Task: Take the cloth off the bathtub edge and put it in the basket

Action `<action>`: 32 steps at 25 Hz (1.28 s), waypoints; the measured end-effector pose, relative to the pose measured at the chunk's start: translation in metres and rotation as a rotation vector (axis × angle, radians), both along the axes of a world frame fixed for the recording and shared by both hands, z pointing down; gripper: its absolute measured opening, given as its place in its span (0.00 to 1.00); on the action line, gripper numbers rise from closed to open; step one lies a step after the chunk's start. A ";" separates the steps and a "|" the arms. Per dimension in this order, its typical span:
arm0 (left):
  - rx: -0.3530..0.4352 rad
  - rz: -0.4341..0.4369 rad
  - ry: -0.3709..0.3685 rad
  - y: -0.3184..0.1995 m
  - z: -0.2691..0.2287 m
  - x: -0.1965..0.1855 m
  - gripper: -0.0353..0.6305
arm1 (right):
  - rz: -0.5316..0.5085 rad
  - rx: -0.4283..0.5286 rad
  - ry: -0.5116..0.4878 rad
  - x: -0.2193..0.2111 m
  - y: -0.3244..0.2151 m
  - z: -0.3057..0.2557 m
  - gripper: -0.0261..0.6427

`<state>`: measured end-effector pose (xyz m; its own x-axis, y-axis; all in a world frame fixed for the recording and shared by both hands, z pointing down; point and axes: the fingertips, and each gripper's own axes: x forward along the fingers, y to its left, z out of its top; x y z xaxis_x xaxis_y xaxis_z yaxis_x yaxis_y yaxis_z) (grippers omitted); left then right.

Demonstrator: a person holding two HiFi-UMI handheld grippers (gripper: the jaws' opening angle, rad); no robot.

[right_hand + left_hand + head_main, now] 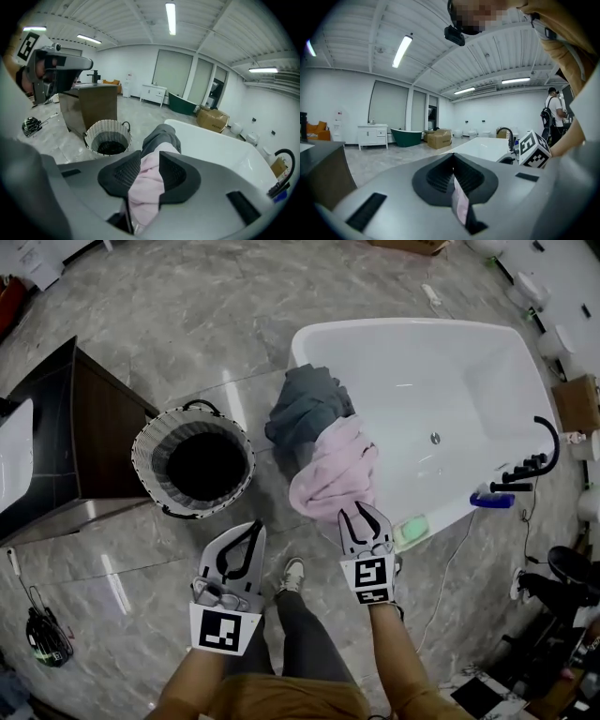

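Observation:
A pink cloth (337,470) hangs over the near edge of the white bathtub (375,326), with a grey cloth (305,409) draped beside it toward the basket. The round woven basket (145,442) stands on the floor left of the tub, dark inside. My right gripper (364,519) sits just below the pink cloth's lower hem, jaws parted. In the right gripper view the pink cloth (147,187) fills the gap between the pads of my right gripper (150,161), with the grey cloth (161,136) and basket (108,129) beyond. My left gripper (246,538) hangs shut and empty below the basket; it (453,164) points across the room.
A dark cabinet (84,427) stands left of the basket. A black tap (539,460) and a green sponge (411,531) sit on the tub's rim at the right. A black wire object (47,634) lies on the floor. My shoe (292,573) is between the grippers. A person (555,110) stands far off.

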<state>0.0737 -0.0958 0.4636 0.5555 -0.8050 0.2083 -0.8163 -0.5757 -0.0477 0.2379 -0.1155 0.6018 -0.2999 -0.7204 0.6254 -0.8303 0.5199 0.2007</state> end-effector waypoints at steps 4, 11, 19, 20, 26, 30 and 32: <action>-0.034 -0.003 0.005 -0.012 0.027 0.013 0.06 | 0.004 -0.045 0.012 0.010 -0.006 0.032 0.24; -0.034 0.013 -0.001 -0.031 0.054 0.033 0.06 | 0.051 -0.098 0.068 0.030 -0.028 0.079 0.34; -0.088 0.008 -0.008 -0.042 0.080 0.047 0.06 | 0.114 -0.215 0.053 0.041 -0.048 0.134 0.56; -0.095 0.005 -0.009 -0.043 0.082 0.048 0.06 | 0.109 -0.226 0.055 0.039 -0.048 0.139 0.56; -0.108 -0.001 -0.018 -0.047 0.090 0.049 0.06 | 0.118 -0.226 0.118 0.046 -0.049 0.167 0.58; -0.114 -0.007 -0.022 -0.044 0.089 0.045 0.06 | 0.118 -0.249 0.133 0.046 -0.054 0.177 0.58; -0.115 -0.013 -0.021 -0.043 0.088 0.044 0.06 | 0.114 -0.267 0.137 0.045 -0.054 0.180 0.58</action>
<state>0.1177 -0.1386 0.5520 0.5402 -0.7820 0.3110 -0.8230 -0.5680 0.0013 0.2824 -0.1695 0.7816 -0.1266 -0.5494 0.8259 -0.8611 0.4741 0.1834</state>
